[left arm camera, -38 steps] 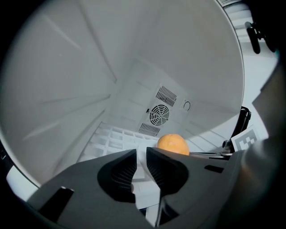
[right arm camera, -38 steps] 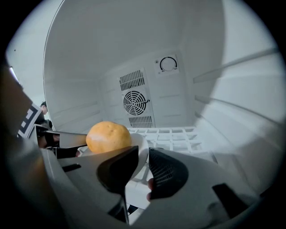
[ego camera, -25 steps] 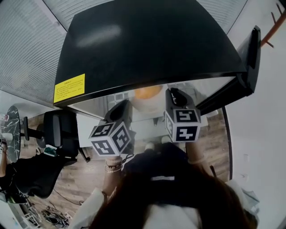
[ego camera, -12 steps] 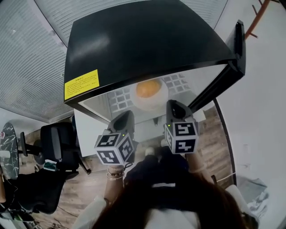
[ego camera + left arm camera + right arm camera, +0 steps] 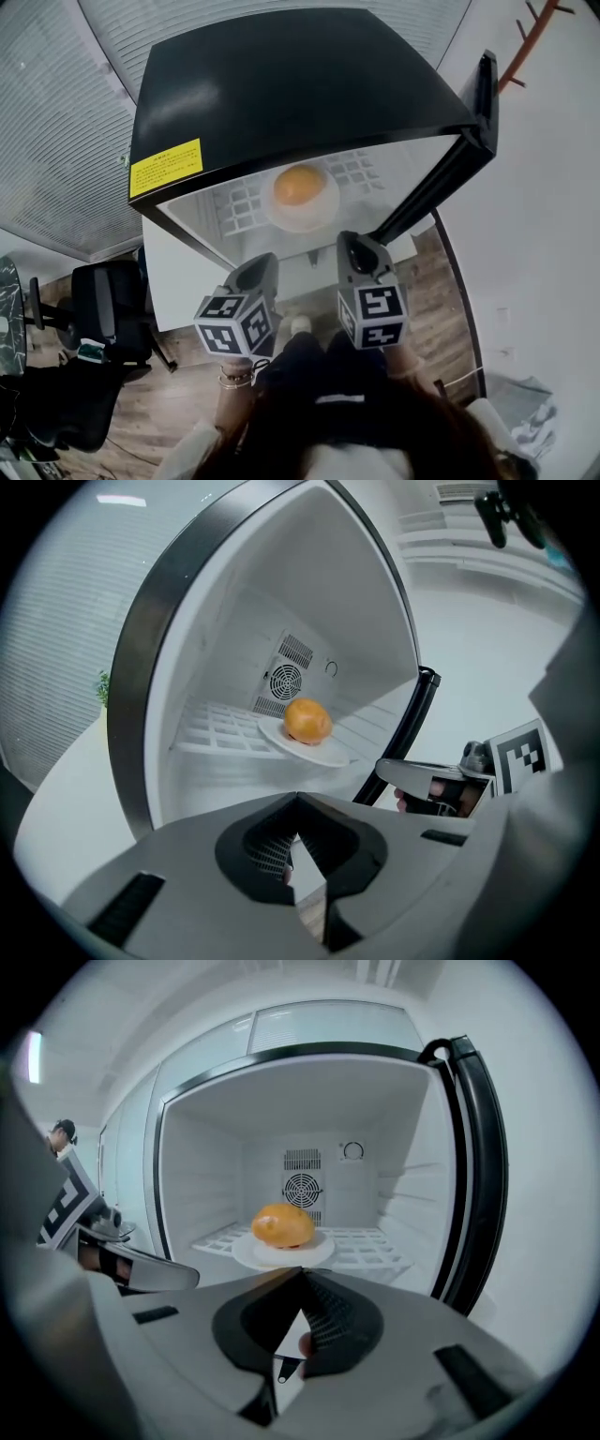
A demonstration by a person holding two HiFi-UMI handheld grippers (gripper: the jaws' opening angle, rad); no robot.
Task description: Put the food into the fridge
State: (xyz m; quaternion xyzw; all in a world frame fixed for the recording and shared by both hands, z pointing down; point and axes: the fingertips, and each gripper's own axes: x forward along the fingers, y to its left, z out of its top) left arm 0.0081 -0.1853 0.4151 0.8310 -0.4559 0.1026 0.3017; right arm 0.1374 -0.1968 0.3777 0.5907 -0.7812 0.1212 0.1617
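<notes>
Head view: food [image 5: 298, 185] sits in the fridge [image 5: 309, 84] beyond left gripper [image 5: 298, 799] and right gripper [image 5: 302, 1272], jaws empty, just closed.

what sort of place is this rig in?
Likely an office, not a kitchen: a small black fridge with its door open, a black office chair on wood-look flooring, finely striped grey partition walls.

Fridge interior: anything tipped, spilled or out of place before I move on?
Nothing stands out. The orange food sits in the middle of the white plate, which lies flat on the wire shelf; no spill shows. The door stands open.
</notes>
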